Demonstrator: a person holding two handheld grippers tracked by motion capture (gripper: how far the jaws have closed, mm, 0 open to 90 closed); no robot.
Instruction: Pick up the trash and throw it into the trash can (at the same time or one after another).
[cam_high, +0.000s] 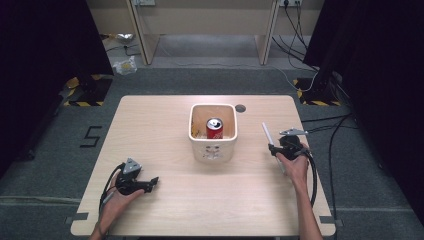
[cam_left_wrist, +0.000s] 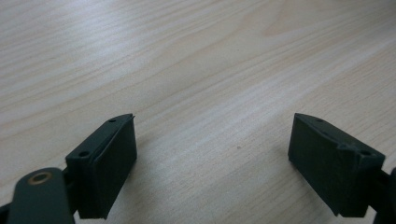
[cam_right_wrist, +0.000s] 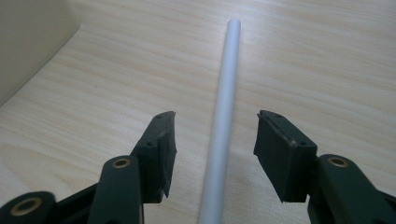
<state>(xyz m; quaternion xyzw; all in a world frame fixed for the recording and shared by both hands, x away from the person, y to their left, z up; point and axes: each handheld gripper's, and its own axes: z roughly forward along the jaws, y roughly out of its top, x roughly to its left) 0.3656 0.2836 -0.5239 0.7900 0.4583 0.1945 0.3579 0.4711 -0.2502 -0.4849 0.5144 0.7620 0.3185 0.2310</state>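
Right gripper view: right gripper spread wide, straddling without touching a smooth white plastic straw on pale grained wooden table. Left gripper likewise spread, over bare wood.

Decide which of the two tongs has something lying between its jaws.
The right tongs: a white straw lies on the table between its open jaws. The left tongs straddle bare wood.

The left gripper holds its black fingers spread wide over the bare wooden table.
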